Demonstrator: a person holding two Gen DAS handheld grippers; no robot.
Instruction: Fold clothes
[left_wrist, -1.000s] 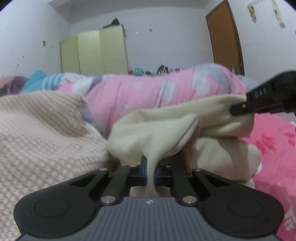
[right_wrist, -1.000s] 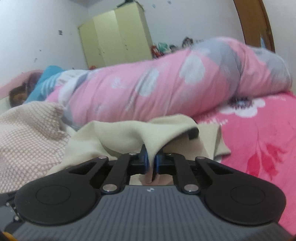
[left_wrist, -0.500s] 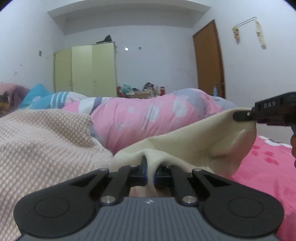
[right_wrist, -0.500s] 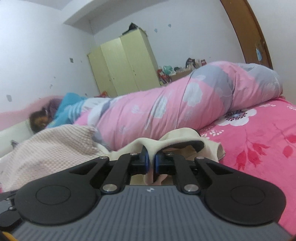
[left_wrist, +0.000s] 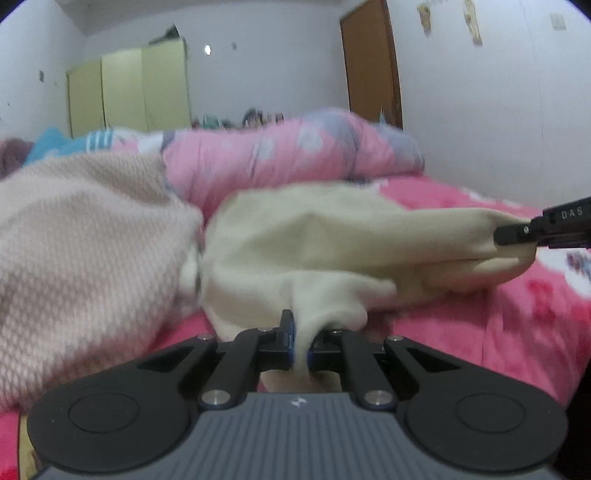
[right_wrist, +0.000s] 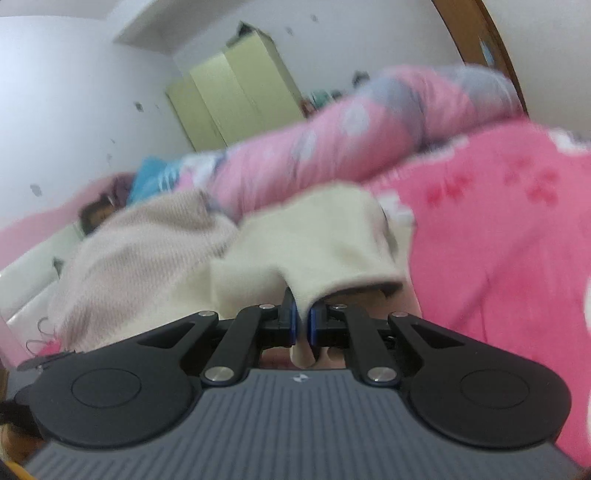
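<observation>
While you carry the cream garment (left_wrist: 317, 236) sideways across the pink bed (left_wrist: 517, 317), it opens out from a bunched heap into a wide low span, ready to lay flat. Your left gripper (left_wrist: 302, 345) and right gripper (right_wrist: 302, 325) each pinch a fold of it, nearly closed.

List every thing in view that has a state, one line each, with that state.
left gripper: shut on the cream garment
right gripper: shut on the cream garment
cream garment: pinched at two spots, stretched between both grippers over the bed
pink knit garment: heaped, unfolded, left of the cream one
rolled quilt: bundled along the far side
wardrobe: doors shut
door: shut
</observation>
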